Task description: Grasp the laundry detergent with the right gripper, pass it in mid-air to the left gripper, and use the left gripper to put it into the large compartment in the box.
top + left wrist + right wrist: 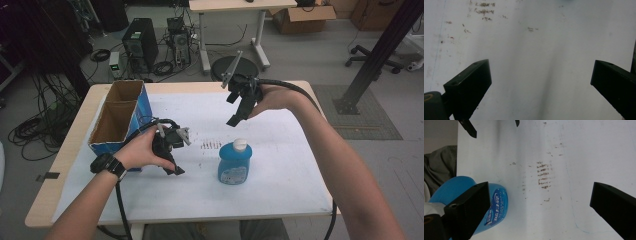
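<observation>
A blue bottle point(234, 165) with a white cap stands upright near the middle of the white-covered table point(285, 175). My left gripper point(174, 162) hovers low over the sheet to the bottle's left. In the left gripper view my left gripper point(541, 68) is open, with bare sheet between the jaws. My right gripper point(234, 109) hangs in the air beyond the bottle, pointing down. In the right gripper view my right gripper point(540, 188) is also open and empty. There the bottle point(499, 205) lies partly behind its left jaw.
An open blue cardboard box point(122, 117) with two compartments stands at the table's left edge. Brown scuff marks point(211, 145) dot the sheet between the grippers. Beyond the table, the floor holds a computer tower point(141, 42), cables and another table point(235, 6).
</observation>
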